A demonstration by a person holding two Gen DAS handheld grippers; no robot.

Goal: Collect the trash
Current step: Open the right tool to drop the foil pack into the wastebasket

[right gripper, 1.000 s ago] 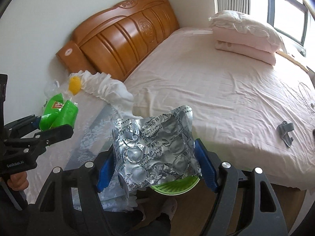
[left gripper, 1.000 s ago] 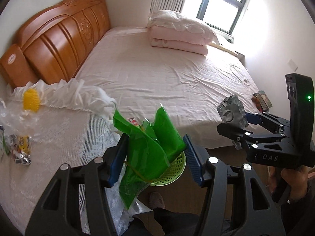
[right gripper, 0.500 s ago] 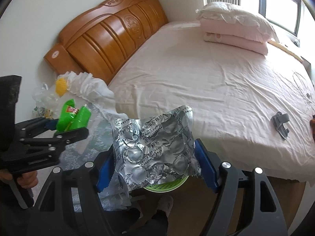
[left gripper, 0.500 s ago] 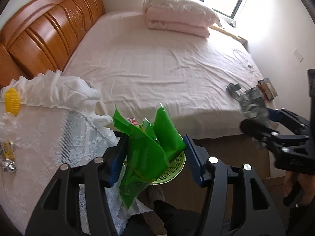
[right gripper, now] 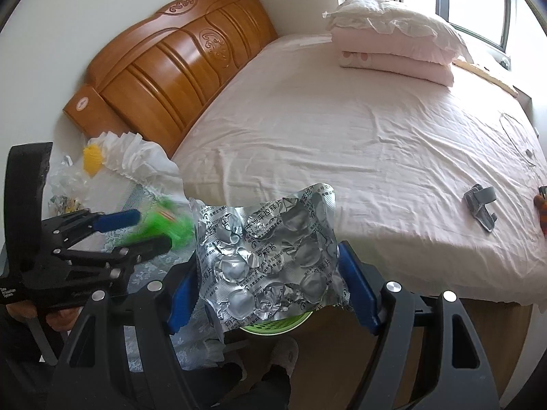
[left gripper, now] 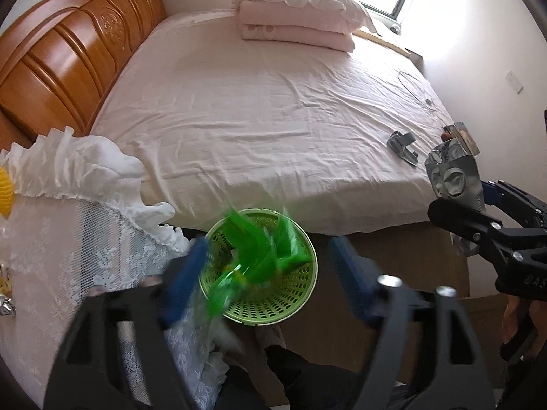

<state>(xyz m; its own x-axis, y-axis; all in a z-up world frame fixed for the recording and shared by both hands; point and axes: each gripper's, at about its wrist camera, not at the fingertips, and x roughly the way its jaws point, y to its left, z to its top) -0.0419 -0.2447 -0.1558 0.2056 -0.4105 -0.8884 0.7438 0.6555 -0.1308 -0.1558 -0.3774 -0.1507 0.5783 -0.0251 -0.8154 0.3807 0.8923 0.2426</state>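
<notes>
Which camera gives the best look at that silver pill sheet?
The right wrist view: the pill sheet fills its middle, clamped in the right gripper. The left wrist view shows it small at the right edge.

left tongs (left gripper: 266, 266) opening, right tongs (right gripper: 270, 283) clamped

Your left gripper (left gripper: 266, 273) is opening its jaws, which were clamped on the green wrapper (left gripper: 259, 253) a second ago. The wrapper is now loose and blurred between the spread fingers, over the green basket (left gripper: 297, 290) straight ahead of them. You have tipped both grippers lower, so the basket's whole rim now shows ahead of the left one.
</notes>
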